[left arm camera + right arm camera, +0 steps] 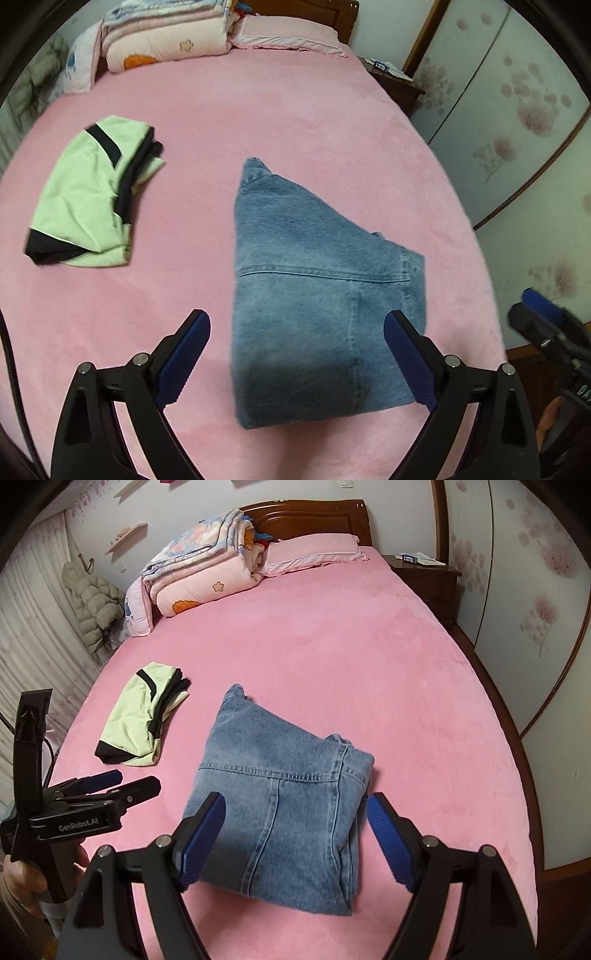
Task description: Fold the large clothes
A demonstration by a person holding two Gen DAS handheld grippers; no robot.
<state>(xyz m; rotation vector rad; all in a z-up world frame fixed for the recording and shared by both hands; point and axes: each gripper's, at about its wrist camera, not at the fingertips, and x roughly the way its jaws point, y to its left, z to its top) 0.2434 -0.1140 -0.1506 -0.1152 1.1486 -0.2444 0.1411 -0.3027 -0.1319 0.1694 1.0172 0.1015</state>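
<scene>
Jeans lay folded on pink bedsheet, both left gripper and right gripper apart and empty above; loose top layer, seemingly unpressed, might spring open.

My left gripper shows side-on in the right view, its jaws overlapping. The folded jeans hide their inner layers. The right gripper is blurred and cut off at the left view's right edge.
</scene>
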